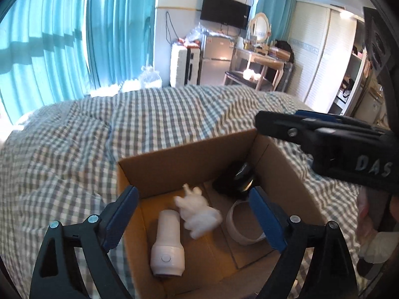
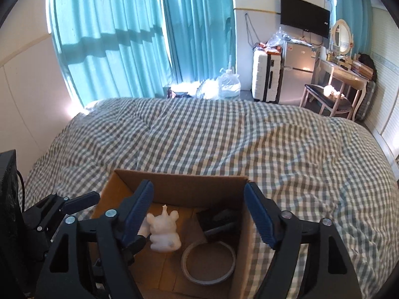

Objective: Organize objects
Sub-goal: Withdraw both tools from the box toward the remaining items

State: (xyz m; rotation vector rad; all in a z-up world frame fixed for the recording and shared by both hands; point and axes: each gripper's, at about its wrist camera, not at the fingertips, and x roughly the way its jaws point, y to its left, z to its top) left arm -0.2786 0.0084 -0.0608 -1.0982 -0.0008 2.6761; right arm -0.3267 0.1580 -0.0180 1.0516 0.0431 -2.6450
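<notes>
Looking down over an open cardboard box [image 1: 159, 172] that sits on the checked bedspread [image 1: 74, 149], we hold both claws above it with nothing in either. Our left gripper [image 1: 194, 220] has its blue pads spread wide, released, and frames the inside of the box. Our right gripper [image 2: 199, 214] is likewise spread and empty, hanging over the same box from the other side.

On the box floor lie a white cylinder-shaped gadget with a round button [image 1: 167, 246], a white toy animal [image 2: 163, 234] on its back just beside it, and a roll of tape [image 2: 208, 261] lying flat near the right wall. A dark item [image 1: 234, 177] is tucked into the far corner; we think it may be a small device, but it is too shadowed to tell.
</notes>
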